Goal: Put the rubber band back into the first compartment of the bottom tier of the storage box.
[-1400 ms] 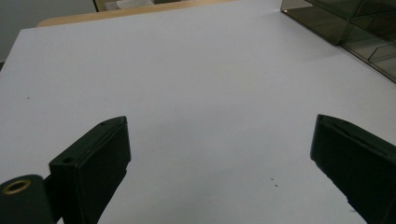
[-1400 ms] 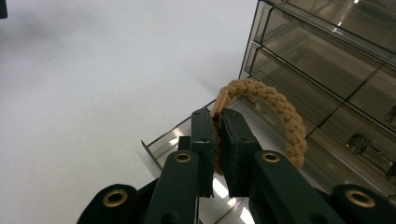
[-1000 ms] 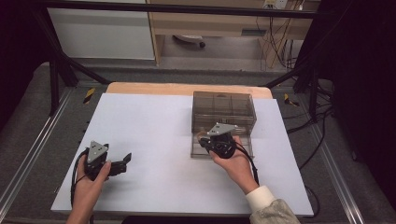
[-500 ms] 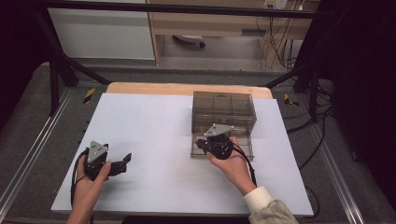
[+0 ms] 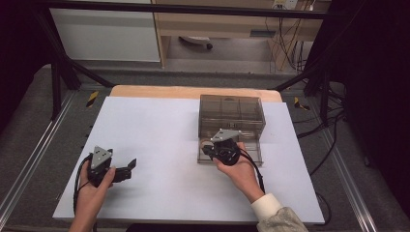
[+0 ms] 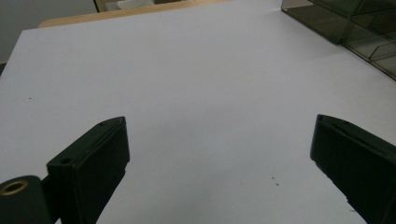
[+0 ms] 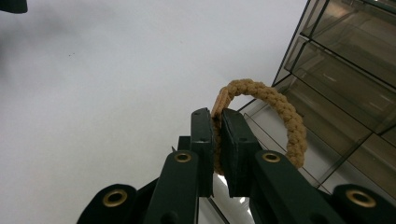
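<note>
Hair tie (image 7: pixel 280 116), a tan braided loop, sits clamped in my right gripper (image 7: pixel 217 119) at the drawer box (image 5: pixel 232 113), toward 2 o'clock on the table (image 5: pixel 159 130); nothing has shifted over the last second, so I judge it poised over the open drawer (image 5: pixel 251 152). My right gripper view shows that grip, which the high view leaves too small to read, while my left gripper (image 6: pixel 219 135) waits at 8 o'clock, jaws wide apart over bare table.

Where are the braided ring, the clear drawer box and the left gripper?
braided ring (image 7: pixel 280 105), right gripper view, on the top of its tan loop.
clear drawer box (image 5: pixel 232 107), high view, on its smoky top panel.
left gripper (image 6: pixel 219 158), left gripper view, midway between its open jaws.
</note>
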Available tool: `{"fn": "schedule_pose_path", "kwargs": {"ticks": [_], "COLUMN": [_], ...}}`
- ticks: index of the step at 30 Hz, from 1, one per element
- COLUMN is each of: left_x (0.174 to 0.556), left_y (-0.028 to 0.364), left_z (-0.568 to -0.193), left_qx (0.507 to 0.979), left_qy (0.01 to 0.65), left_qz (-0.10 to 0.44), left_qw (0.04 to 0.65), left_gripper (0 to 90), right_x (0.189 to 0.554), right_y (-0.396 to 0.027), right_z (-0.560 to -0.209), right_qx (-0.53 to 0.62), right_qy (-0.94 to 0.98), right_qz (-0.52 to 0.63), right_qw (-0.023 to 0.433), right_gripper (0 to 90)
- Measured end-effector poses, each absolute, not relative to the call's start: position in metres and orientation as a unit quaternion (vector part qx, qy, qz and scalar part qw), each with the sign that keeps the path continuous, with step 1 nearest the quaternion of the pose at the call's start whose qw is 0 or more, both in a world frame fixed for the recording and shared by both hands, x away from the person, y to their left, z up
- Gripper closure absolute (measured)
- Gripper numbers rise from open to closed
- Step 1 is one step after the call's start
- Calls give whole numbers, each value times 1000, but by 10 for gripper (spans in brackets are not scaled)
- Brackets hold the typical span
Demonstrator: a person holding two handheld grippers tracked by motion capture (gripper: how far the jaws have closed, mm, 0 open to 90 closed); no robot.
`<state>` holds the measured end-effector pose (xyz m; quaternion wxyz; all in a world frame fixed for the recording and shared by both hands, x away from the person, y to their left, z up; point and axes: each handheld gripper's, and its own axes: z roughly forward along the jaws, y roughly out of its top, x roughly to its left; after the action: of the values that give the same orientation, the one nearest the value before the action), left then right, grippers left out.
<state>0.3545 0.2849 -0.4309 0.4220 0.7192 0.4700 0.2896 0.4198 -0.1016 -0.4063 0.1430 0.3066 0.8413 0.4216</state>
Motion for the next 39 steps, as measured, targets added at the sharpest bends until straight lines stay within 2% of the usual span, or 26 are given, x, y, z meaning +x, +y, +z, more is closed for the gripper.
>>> {"fn": "schedule_pose_path", "kwargs": {"ticks": [39], "left_x": [355], "left_y": [284], "left_z": [-432], "left_qx": [721], "left_qy": [470], "left_qz": [286], "left_qw": [421], "left_gripper": [46], "right_x": [431], "right_y": [-109], "right_z": [-424], "right_qx": [346], "right_qy": [841], "right_qz": [405], "right_qw": [97], "right_gripper": [831]}}
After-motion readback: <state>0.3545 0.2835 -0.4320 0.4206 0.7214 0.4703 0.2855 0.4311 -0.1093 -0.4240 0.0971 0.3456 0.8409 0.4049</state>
